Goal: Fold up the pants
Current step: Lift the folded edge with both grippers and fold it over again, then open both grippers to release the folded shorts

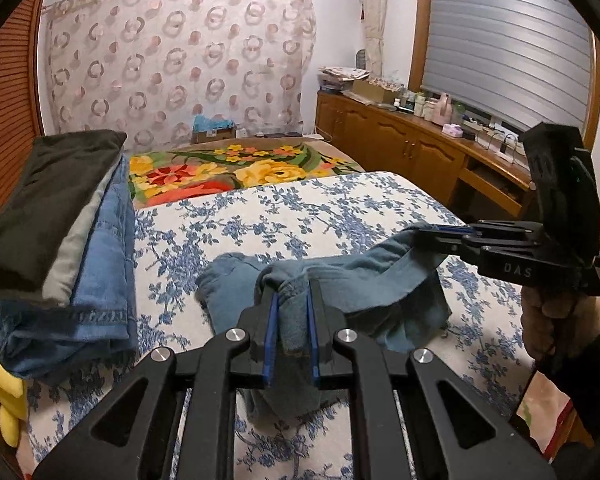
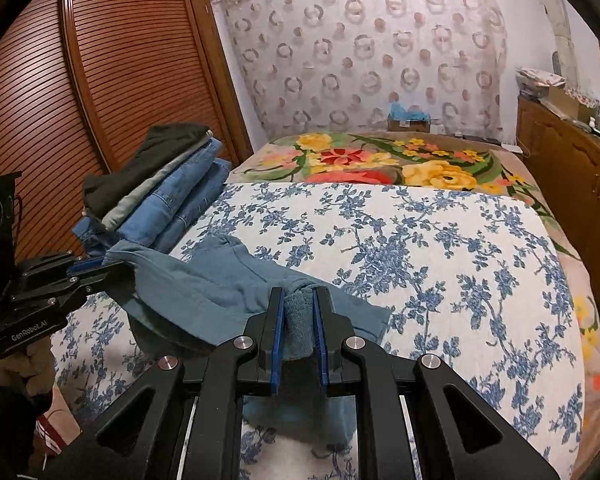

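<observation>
The soft teal-blue cotton pants [image 1: 340, 280] were held bunched over the near part of the white bedspread with blue flower print [image 2: 440, 248], one edge in each tool, probably so the cloth could be spread flat before any fold. The left gripper [image 1: 294, 320] was clamped on a gathered bit of fabric, and the right gripper [image 2: 299, 320] was clamped on another bit the same way. A stack of folded jeans and dark garments [image 1: 72, 240] had been parked far left, likely to keep the folding space free.
</observation>
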The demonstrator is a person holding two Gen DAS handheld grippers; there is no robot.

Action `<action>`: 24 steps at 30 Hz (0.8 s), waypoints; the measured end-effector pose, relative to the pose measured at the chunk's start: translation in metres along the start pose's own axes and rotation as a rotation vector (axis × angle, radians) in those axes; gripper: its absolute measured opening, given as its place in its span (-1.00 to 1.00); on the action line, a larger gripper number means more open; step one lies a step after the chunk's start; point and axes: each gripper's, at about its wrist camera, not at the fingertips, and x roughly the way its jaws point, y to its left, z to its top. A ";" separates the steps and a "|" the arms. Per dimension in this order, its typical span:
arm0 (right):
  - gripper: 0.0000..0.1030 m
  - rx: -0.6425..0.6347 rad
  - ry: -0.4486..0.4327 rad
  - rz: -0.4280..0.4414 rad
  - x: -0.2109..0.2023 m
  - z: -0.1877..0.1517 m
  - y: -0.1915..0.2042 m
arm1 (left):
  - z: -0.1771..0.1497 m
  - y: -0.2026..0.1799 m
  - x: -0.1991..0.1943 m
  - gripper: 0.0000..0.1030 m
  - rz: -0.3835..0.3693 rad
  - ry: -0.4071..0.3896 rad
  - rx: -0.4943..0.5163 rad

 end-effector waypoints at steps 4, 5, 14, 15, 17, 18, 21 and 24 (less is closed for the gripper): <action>-0.74 0.016 0.007 -0.003 0.010 0.008 -0.007 | 0.005 0.002 0.007 -0.75 0.008 0.006 -0.002; -0.74 0.017 0.011 -0.005 0.013 0.009 -0.008 | 0.006 0.003 0.010 -0.74 0.011 0.013 -0.008; -0.74 -0.003 0.051 -0.035 0.032 0.008 -0.007 | -0.005 0.008 0.014 -0.01 0.000 0.033 -0.018; -0.74 -0.005 0.052 -0.037 0.033 0.008 -0.006 | -0.006 0.009 0.014 0.02 -0.008 0.037 -0.019; -0.74 -0.010 0.055 -0.045 0.035 0.008 -0.006 | -0.009 0.010 0.014 0.09 -0.016 0.046 -0.023; -0.74 -0.012 0.056 -0.046 0.036 0.008 -0.006 | -0.010 0.010 0.013 0.09 -0.019 0.048 -0.026; -0.73 -0.017 0.053 -0.052 0.038 0.008 -0.006 | -0.018 0.010 0.012 0.09 -0.010 0.057 -0.028; -0.57 -0.014 0.062 -0.063 0.037 0.007 -0.008 | -0.029 0.010 0.011 0.09 -0.014 0.081 -0.024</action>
